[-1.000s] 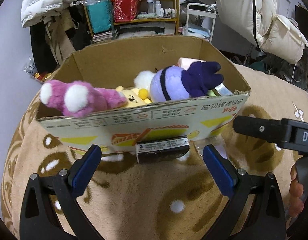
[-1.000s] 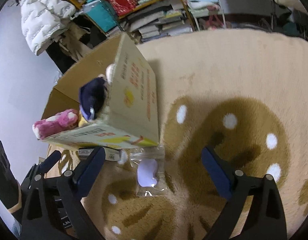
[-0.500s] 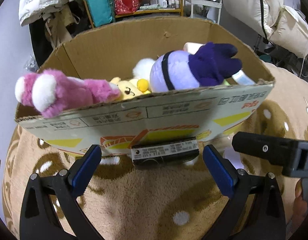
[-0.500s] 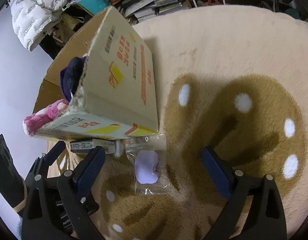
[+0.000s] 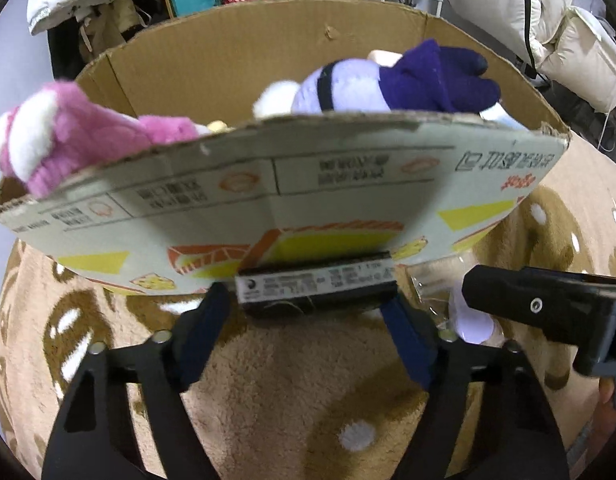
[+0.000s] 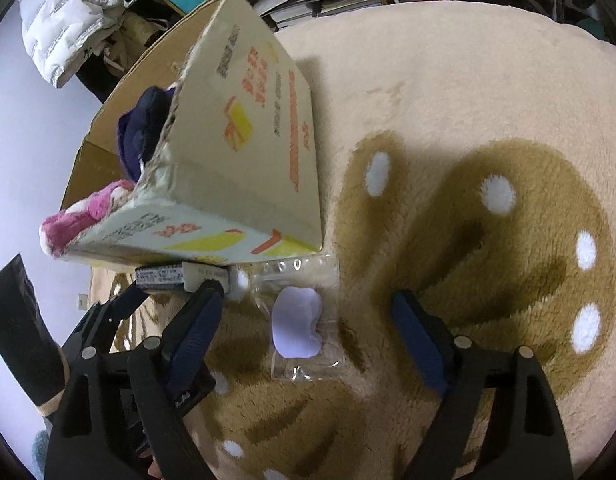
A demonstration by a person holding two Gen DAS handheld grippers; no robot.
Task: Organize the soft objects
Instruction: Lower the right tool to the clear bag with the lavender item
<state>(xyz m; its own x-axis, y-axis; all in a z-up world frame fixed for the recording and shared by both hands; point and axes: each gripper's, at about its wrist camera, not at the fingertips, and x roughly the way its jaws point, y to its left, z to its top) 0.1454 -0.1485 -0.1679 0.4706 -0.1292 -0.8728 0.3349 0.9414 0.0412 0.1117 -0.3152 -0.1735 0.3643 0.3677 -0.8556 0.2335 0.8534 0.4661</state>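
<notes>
A: Tools? The left tool [image 5: 310, 312] has just been closing, its pads touching the ends of a dark box [image 5: 314, 289] on the rug [image 5: 300, 380].

B: The right tool [image 6: 306, 320], just narrowing, stands open around a bagged lilac pad [image 6: 297, 328] beside the toy-filled carton [image 6: 248, 152].

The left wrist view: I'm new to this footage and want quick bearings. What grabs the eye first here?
A cardboard box fills the middle, standing on a tan rug with brown patches and white dots. Over its near rim poke a pink plush toy at the left and a purple plush toy at the right. Below, the left tongs flank a small black packet at the box's foot, their jaws just closing.
</notes>
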